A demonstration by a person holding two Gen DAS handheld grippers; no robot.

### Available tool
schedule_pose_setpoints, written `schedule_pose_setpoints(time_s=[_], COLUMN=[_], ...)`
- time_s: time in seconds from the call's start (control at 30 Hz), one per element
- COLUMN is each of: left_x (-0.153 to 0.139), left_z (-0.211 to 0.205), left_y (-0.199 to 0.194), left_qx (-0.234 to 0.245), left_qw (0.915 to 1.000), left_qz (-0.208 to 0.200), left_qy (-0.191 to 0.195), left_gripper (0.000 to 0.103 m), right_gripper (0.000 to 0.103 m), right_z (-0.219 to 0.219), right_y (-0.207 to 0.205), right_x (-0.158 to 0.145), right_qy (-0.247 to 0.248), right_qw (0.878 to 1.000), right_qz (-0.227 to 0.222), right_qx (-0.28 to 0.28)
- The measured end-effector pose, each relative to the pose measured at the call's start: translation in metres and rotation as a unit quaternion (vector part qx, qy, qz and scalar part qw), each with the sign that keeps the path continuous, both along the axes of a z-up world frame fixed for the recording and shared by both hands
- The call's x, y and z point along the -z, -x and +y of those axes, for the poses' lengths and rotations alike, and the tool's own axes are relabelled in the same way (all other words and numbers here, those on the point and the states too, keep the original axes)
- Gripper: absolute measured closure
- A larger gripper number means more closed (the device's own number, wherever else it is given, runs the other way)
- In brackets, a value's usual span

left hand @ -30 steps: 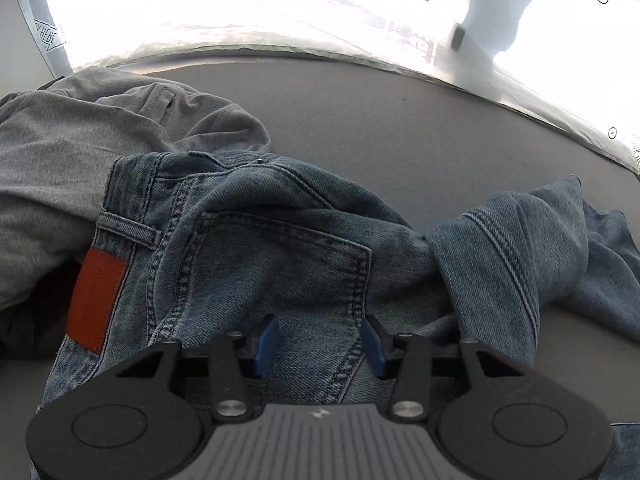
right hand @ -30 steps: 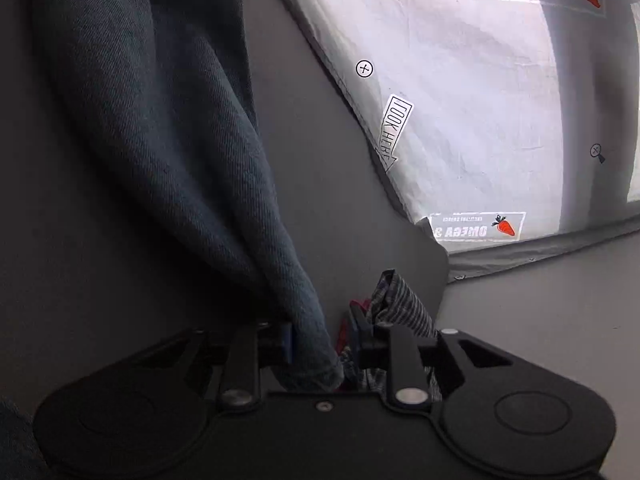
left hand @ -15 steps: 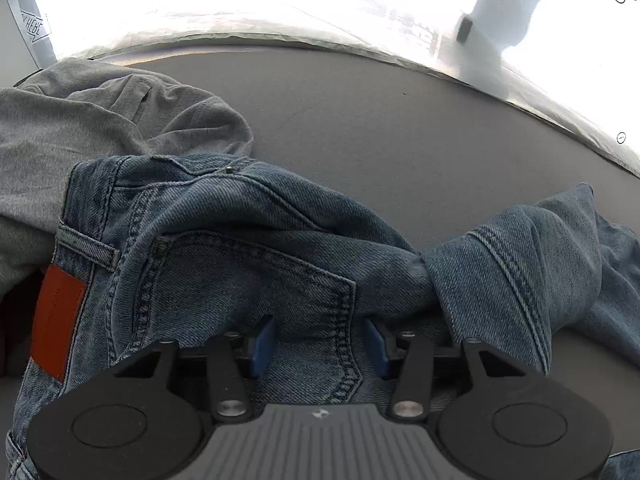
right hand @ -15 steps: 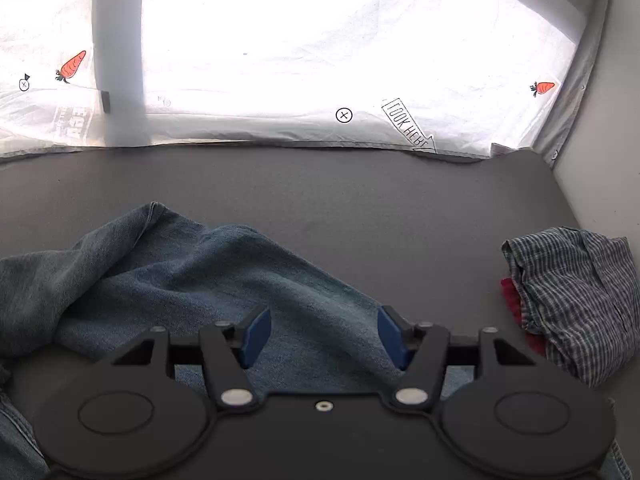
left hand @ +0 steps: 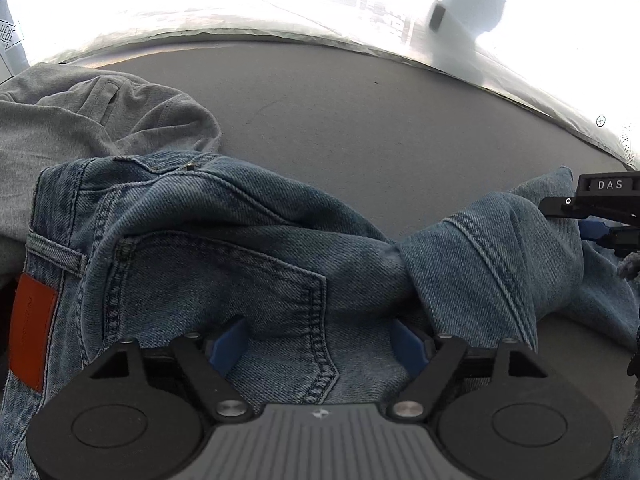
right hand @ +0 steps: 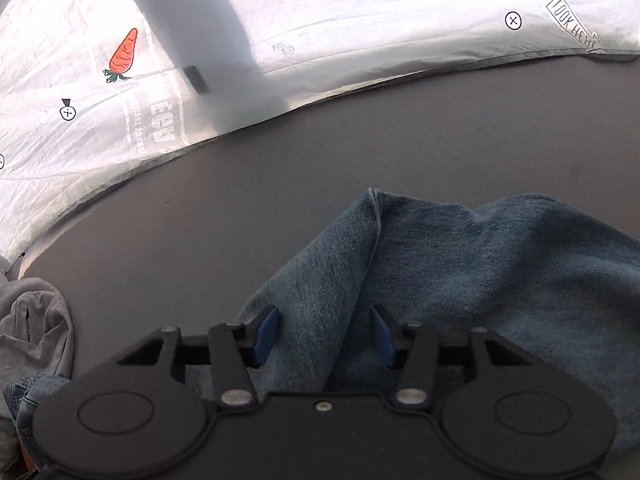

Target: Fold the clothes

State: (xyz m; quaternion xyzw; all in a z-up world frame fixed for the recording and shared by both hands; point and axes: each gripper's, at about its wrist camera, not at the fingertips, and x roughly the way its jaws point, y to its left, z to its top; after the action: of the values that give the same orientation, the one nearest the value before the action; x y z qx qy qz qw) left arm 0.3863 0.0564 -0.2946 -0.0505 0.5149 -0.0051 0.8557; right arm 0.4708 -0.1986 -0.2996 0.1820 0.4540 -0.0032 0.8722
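Observation:
Blue jeans [left hand: 224, 232] lie rumpled on the dark grey table, back pocket up, with an orange-red leather patch [left hand: 32, 336] at the waistband on the left. My left gripper [left hand: 320, 346] is open just above the pocket area. A jeans leg [right hand: 460, 264] lies in the right wrist view. My right gripper [right hand: 324, 334] is open, its blue pads either side of a fold of that leg. The right gripper also shows at the right edge of the left wrist view [left hand: 600, 216], by the leg.
A grey garment [left hand: 80, 128] is heaped at the left, partly under the jeans; it shows in the right wrist view [right hand: 36, 320] too. A white printed sheet [right hand: 360, 20] borders the table's far edge. Bare table [left hand: 360, 120] lies beyond the jeans.
My right gripper let go of the dark jeans leg, opened, and swung left and down over the leg on the table. My left gripper opened wider and shifted slightly right over the pocket.

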Motion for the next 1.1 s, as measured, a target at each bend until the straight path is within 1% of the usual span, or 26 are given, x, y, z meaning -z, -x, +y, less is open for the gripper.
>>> schedule_pose_setpoints(time_s=[0.03,0.07,0.13,0.2,0.23,0.27,0.3,0.33,0.37,0.4,0.47,0.5,0.57,0.6,0.63,0.67,0.7,0.73,0.77,0.8,0.87,0.93,0.97,1.0,1.03,1.1], left_x=[0.0,0.0,0.0,0.0,0.0,0.0,-0.001,-0.001,-0.002,-0.006,-0.012,-0.016,-0.029,-0.036,-0.04,-0.045,-0.049,-0.051,-0.052,-0.051,-0.048,-0.042,-0.039,-0.035,-0.033,-0.027], left_z=[0.001,0.003,0.005,0.007,0.008,0.009,0.011,0.014,0.016,0.016,0.017,0.015,-0.001,-0.009,-0.014,-0.019,-0.024,-0.028,-0.031,-0.034,-0.04,-0.039,-0.037,-0.036,-0.035,-0.034], left_y=[0.0,-0.001,-0.001,-0.001,-0.001,-0.001,-0.001,0.0,0.0,0.001,0.003,0.005,0.017,0.025,0.029,0.033,0.037,0.039,0.04,0.041,0.042,0.043,0.045,0.046,0.048,0.053], left_qx=[0.001,0.002,0.001,-0.001,-0.002,-0.004,-0.007,-0.014,-0.021,-0.024,-0.03,-0.031,-0.009,-0.001,0.002,0.005,0.009,0.014,0.018,0.02,0.023,0.011,0.006,0.0,-0.004,-0.002], left_qw=[1.0,1.0,0.9999,0.9998,0.9997,0.9996,0.9995,0.999,0.9985,0.9985,0.9983,0.9986,0.9997,0.9992,0.999,0.9988,0.9987,0.9986,0.9986,0.9985,0.9983,0.9993,0.9997,0.9999,0.9999,0.9999], left_qz=[0.0,0.001,0.0,-0.001,-0.001,-0.002,-0.003,-0.003,-0.003,-0.002,0.001,0.0,-0.024,-0.036,-0.041,-0.045,-0.049,-0.048,-0.048,-0.047,-0.045,-0.032,-0.023,-0.016,-0.014,-0.009], left_qy=[0.003,0.008,0.015,0.021,0.024,0.027,0.032,0.042,0.05,0.05,0.049,0.044,-0.002,-0.017,-0.017,-0.016,-0.015,-0.014,-0.014,-0.02,-0.03,-0.017,-0.011,-0.006,-0.006,-0.014], left_gripper=[0.023,0.022,0.022,0.022,0.022,0.022,0.022,0.022,0.022,0.022,0.022,0.023,0.023,0.023,0.023,0.023,0.023,0.023,0.023,0.023,0.023,0.023,0.023,0.023,0.023,0.023], right_gripper=[0.093,0.096,0.097,0.097,0.098,0.098,0.098,0.098,0.098,0.098,0.097,0.097,0.095,0.094,0.093,0.092,0.084,0.068,0.063,0.06,0.059,0.055,0.053,0.051,0.051,0.051], right_z=[0.003,0.005,0.003,-0.003,-0.006,-0.007,-0.008,-0.008,-0.008,-0.007,0.0,0.007,0.03,0.035,0.036,0.032,0.027,0.018,0.007,-0.004,-0.026,-0.055,-0.068,-0.081,-0.093,-0.121], right_y=[0.002,0.01,0.034,0.066,0.09,0.111,0.132,0.151,0.17,0.186,0.214,0.224,0.24,0.241,0.24,0.237,0.235,0.233,0.232,0.232,0.233,0.23,0.223,0.215,0.205,0.188], right_x=[-0.002,-0.01,-0.035,-0.065,-0.078,-0.084,-0.088,-0.083,-0.073,-0.059,-0.03,-0.025,-0.026,-0.031,-0.036,-0.04,-0.045,-0.049,-0.054,-0.059,-0.067,-0.073,-0.072,-0.069,-0.065,-0.058], right_qy=[0.001,0.005,0.006,0.005,0.009,0.016,0.024,0.032,0.04,0.045,0.046,0.061,0.124,0.147,0.155,0.153,0.148,0.136,0.124,0.112,0.093,0.071,0.069,0.079,0.1,0.142], right_qw=[1.0,0.999,0.996,0.991,0.988,0.987,0.987,0.989,0.991,0.992,0.991,0.987,0.973,0.967,0.965,0.966,0.968,0.972,0.976,0.98,0.987,0.994,0.996,0.996,0.995,0.988], right_qz=[-0.009,-0.033,-0.083,-0.133,-0.149,-0.151,-0.146,-0.126,-0.097,-0.063,-0.001,0.008,0.003,-0.002,-0.004,-0.004,-0.002,0.0,0.001,-0.001,-0.012,-0.025,-0.03,-0.029,-0.023,-0.005], right_qx=[-0.006,-0.014,-0.022,-0.029,-0.038,-0.049,-0.061,-0.074,-0.087,-0.098,-0.128,-0.147,-0.193,-0.207,-0.212,-0.208,-0.202,-0.192,-0.179,-0.164,-0.127,-0.082,-0.056,-0.029,0.0,0.052])
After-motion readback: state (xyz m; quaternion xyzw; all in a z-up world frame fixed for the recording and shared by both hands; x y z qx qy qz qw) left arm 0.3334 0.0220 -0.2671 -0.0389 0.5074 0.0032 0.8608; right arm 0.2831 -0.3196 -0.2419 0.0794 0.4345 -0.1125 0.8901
